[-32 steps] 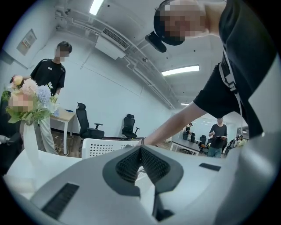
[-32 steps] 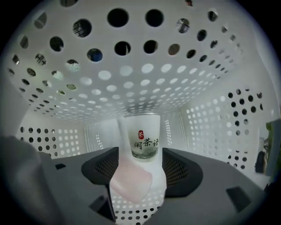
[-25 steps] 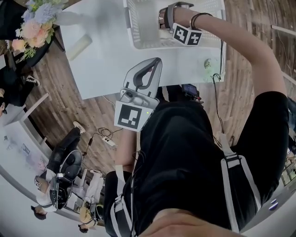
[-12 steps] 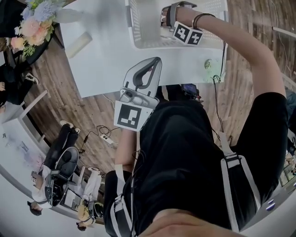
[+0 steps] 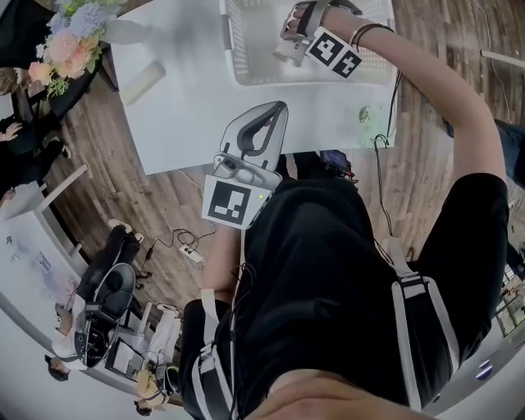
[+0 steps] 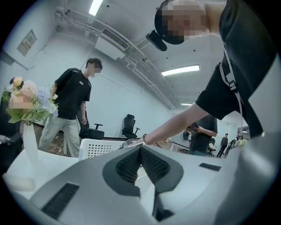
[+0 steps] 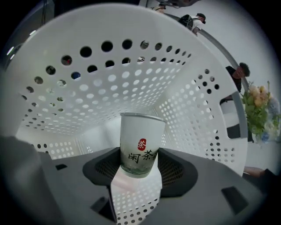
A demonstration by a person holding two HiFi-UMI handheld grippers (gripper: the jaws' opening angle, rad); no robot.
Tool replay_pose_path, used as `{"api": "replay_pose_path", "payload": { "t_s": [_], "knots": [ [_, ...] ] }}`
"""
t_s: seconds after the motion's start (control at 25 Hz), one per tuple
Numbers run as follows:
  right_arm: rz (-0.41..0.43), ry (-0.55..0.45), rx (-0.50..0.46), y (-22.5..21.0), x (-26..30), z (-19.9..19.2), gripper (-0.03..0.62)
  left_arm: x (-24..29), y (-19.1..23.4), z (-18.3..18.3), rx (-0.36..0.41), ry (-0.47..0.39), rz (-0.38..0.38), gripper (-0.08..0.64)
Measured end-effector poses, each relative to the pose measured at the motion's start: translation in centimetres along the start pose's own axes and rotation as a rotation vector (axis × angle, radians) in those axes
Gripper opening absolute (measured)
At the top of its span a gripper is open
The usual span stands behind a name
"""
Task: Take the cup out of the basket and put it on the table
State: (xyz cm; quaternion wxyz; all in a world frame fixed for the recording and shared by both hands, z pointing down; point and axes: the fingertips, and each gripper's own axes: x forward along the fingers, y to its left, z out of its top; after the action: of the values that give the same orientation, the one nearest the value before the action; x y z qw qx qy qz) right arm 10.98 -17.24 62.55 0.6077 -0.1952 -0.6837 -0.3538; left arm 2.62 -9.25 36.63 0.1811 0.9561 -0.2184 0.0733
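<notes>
A white paper cup (image 7: 140, 143) with a red seal and dark characters stands upright between the jaws of my right gripper (image 7: 139, 169), which is shut on its lower part. The cup hangs inside the white perforated basket (image 7: 109, 83), above its floor. From the head view the right gripper (image 5: 305, 23) reaches into the basket (image 5: 246, 45) at the table's far edge, and the cup (image 5: 289, 51) shows just beside it. My left gripper (image 5: 256, 135) rests low over the table's near edge, jaws shut with nothing between them; in its own view the left gripper (image 6: 140, 158) points toward the basket (image 6: 99, 147).
The white table (image 5: 184, 107) carries a pale block (image 5: 141, 82) at its left and a small green object (image 5: 367, 116) at its right edge. A flower bouquet (image 5: 66, 45) stands off the table's left corner. People and office chairs stand in the room behind.
My right gripper has lifted and tilted inside the basket with the cup in it. The left gripper has stayed where it was.
</notes>
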Motion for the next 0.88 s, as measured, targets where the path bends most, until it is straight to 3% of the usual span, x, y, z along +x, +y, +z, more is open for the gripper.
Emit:
{"api": "replay_pose_path", "payload": {
  "t_s": [0.52, 0.88],
  "knots": [
    [-0.201, -0.049, 0.444, -1.9, -10.6, -0.2, 0.282, -1.7, -3.4, 1.7, 0.072, -0.055, -0.023, 0.020],
    [-0.369, -0.169, 0.764, -4.0, -16.8, 0.9, 0.282, -2.9, -4.0, 2.9, 0.110, -0.094, -0.043, 0.020]
  ]
}}
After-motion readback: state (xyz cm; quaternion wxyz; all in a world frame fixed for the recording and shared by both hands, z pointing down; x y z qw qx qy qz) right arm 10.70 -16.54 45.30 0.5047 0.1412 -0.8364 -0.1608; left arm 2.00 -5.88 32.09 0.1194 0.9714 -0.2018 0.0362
